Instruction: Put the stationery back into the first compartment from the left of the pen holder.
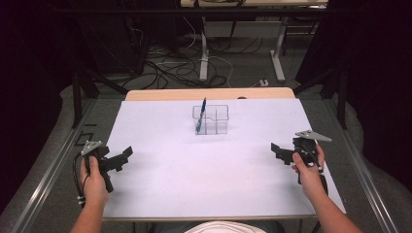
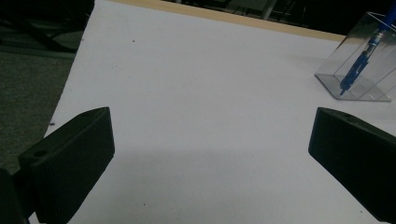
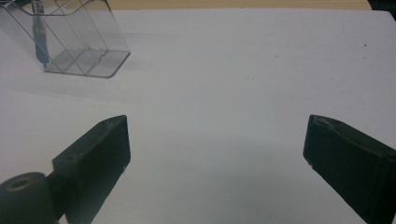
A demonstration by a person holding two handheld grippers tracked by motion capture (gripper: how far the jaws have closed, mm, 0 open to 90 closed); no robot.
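Blue pen (image 1: 201,114) standing almost upright in the clear box (image 1: 211,120), far middle of the white tabletop (image 1: 194,170), top end leaning a bit right, tip down. No readable writing. Left tongs (image 1: 127,154) and right tongs (image 1: 276,151) spread wide, holding nothing, well apart from the box.

Cable-strewn grey floor (image 1: 165,68), dark surroundings

**Both grippers held wide apart at the table's sides**

The left gripper (image 1: 127,153) sits by the left edge of the tabletop, gripped from behind by the left hand (image 1: 93,180), its jaws spread wide and aimed inward toward the middle. The right gripper (image 1: 275,150) mirrors it near the right edge, held by the right hand (image 1: 307,167), jaws likewise gaping. Both forearms enter from the near edge, angled slightly outward.
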